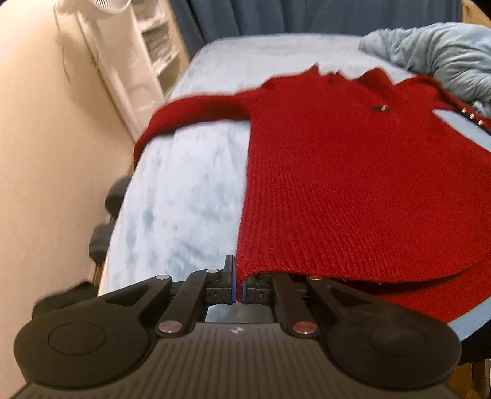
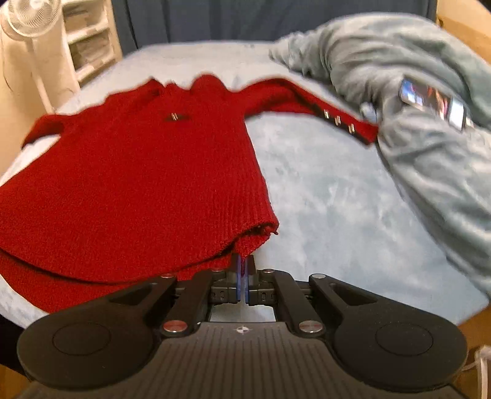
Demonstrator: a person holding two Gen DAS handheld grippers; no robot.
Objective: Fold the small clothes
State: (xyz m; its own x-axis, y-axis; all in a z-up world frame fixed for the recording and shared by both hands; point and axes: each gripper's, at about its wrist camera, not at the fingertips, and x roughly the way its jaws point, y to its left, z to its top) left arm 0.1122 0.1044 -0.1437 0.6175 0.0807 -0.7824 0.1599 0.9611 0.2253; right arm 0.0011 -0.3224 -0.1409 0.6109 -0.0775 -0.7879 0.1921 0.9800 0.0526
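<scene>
A red knitted sweater (image 1: 337,172) lies spread on the light blue bed cover (image 1: 184,190), collar at the far end, sleeves out to both sides. My left gripper (image 1: 240,276) is shut on the sweater's near left hem corner. The sweater also shows in the right wrist view (image 2: 138,184). My right gripper (image 2: 243,270) is shut on its near right hem corner. The hem is lifted slightly off the bed between the two grippers. The right sleeve with metal buttons (image 2: 337,119) reaches to a blanket.
A bunched grey-blue blanket (image 2: 429,122) lies on the right of the bed, with a phone (image 2: 432,101) on it. A white fan (image 2: 30,18) and white shelving (image 1: 138,61) stand left of the bed. Dark curtains (image 2: 245,18) hang behind.
</scene>
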